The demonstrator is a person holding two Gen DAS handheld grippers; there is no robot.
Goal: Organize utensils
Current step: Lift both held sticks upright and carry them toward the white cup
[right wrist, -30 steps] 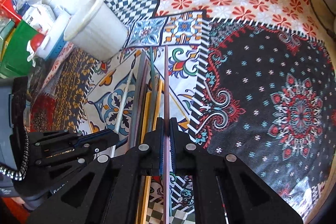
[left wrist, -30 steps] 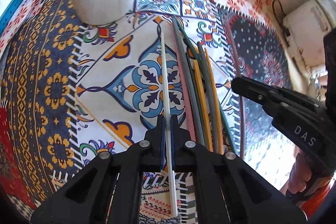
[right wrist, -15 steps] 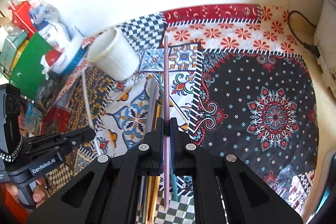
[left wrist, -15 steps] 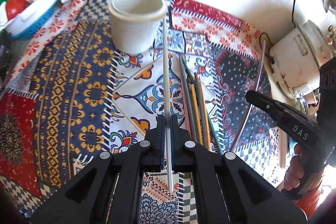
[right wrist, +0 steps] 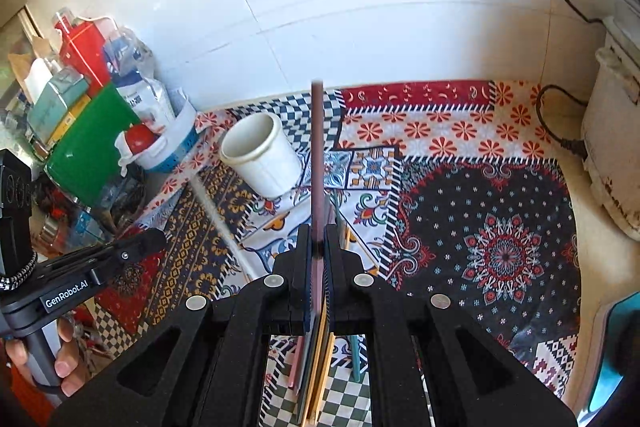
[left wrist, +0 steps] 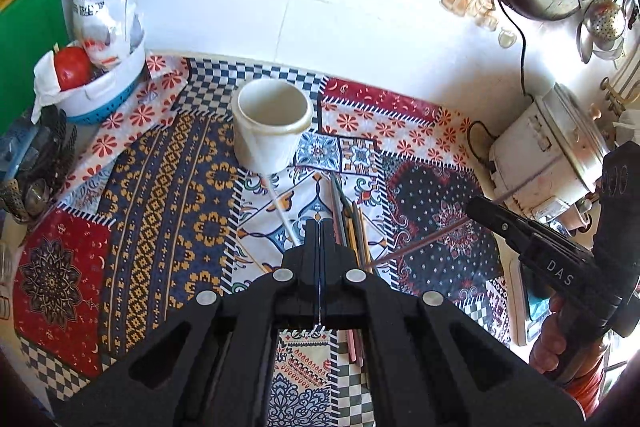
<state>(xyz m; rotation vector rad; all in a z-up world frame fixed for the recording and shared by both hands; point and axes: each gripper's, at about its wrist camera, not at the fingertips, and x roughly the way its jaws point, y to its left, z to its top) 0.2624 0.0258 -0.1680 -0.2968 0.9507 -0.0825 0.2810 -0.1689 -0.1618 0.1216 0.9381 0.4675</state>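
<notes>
- Right gripper [right wrist: 318, 227]: jaws clamped on a mauve chopstick [right wrist: 317, 147], gripped partway along its length. Its long axis runs straight ahead from the fingers, and the tip shows just to the right of the white cup [right wrist: 260, 155], above rim height in the right wrist view.
- Left gripper [left wrist: 320, 223]: jaws pressed together with only a slit between them, and I see nothing in the slit. A white chopstick [left wrist: 280, 203], blurred, slants from just beside the left fingertips toward the foot of the cup. I cannot tell whether it is gripped or loose.
- Remaining chopsticks [left wrist: 348, 219]: a bundle lying flat on the patterned cloth [left wrist: 168, 227] over the tabletop, on the near side of the cup, with the long axes pointing roughly at it.
- Cup: upright, mouth open, nothing visible inside.
- Judgement: the right gripper is the one loaded and lined up. The cup lies ahead and slightly left of its stick, so the coming move turns on swinging that tip leftward over the rim and tilting it down.
</notes>
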